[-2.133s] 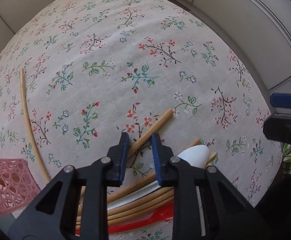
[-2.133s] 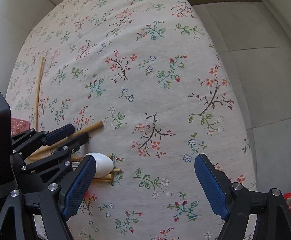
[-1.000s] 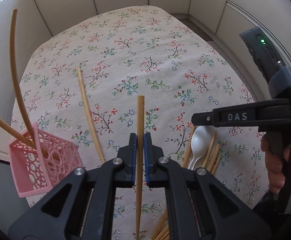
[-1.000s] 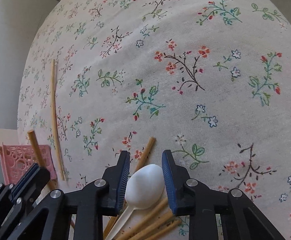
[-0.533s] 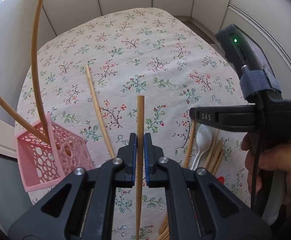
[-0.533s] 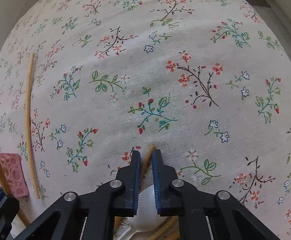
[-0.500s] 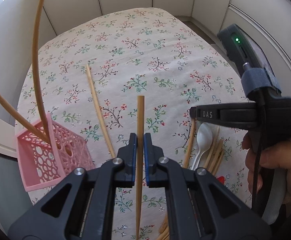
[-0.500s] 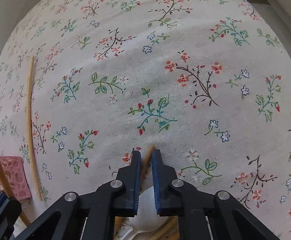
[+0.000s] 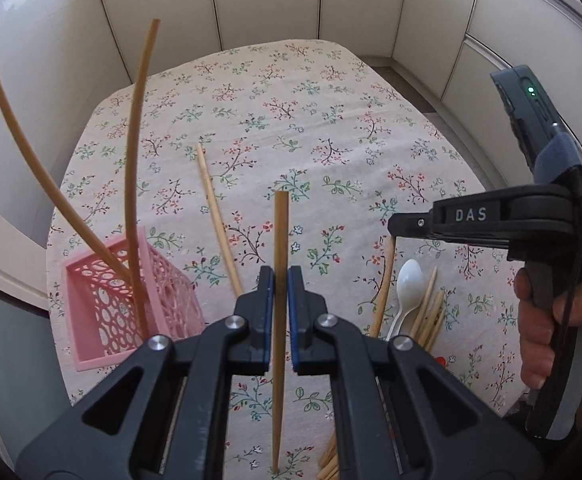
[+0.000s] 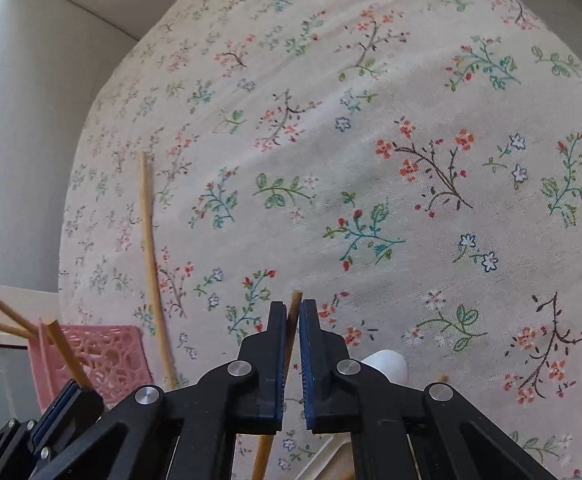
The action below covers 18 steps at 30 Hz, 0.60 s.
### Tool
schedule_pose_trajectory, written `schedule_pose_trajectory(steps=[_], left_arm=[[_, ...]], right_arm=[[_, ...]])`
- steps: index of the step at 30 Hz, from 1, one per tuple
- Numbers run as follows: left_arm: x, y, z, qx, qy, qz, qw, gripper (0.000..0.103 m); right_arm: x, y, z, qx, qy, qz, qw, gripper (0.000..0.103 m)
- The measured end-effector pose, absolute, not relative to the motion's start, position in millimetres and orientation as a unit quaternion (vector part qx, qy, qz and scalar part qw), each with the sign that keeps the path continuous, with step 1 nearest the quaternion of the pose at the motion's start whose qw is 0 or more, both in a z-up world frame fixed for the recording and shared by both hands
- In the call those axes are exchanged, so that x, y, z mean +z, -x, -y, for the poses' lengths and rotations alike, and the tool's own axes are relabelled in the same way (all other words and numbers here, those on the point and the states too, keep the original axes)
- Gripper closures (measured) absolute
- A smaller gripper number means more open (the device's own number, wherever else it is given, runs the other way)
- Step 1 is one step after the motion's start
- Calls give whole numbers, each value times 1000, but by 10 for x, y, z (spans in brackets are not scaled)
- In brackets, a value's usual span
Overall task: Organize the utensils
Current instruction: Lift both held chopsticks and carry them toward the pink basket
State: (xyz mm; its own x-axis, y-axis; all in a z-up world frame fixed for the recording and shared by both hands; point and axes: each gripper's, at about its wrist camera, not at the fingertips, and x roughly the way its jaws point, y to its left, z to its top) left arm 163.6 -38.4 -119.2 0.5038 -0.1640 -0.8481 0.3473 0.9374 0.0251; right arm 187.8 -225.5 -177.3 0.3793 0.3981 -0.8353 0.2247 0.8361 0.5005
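The left gripper (image 9: 279,292) was clamped on a wooden chopstick (image 9: 279,240) that stood between its pads, its blunt end pointing away over the floral tablecloth (image 9: 291,92) and its thin end near the bottom of the left view. The right gripper (image 10: 291,320) had its pads closed on another chopstick (image 10: 293,312), whose tip showed just above them. A pink basket (image 9: 131,300) stood at the tablecloth's left edge with two long sticks (image 9: 135,140) leaning out of it. One loose chopstick (image 9: 217,216) lay flat between the basket and the left gripper. To the right, a white spoon (image 9: 409,284) lay among several more chopsticks (image 9: 431,312), under the right gripper, which a hand (image 9: 547,332) held by its handle.
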Motion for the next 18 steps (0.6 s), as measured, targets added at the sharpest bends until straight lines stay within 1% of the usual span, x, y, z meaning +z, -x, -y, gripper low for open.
schedule_pose_trajectory(steps=[5,10,18], left_arm=[[-981,-1513,280,-146,-86,-444,880,95],[-775,-1370,161,-146,-74,-413,896,95],[-324,-1086,5,-142,-46,-343,927,95]], right_arm=[[-1383,-1664,2165,93,-256,-519,810,98],[-962,-1394,2075,113,-207,-474,848,98],[-438,-1109,1871,131,-144,-410,891,99]])
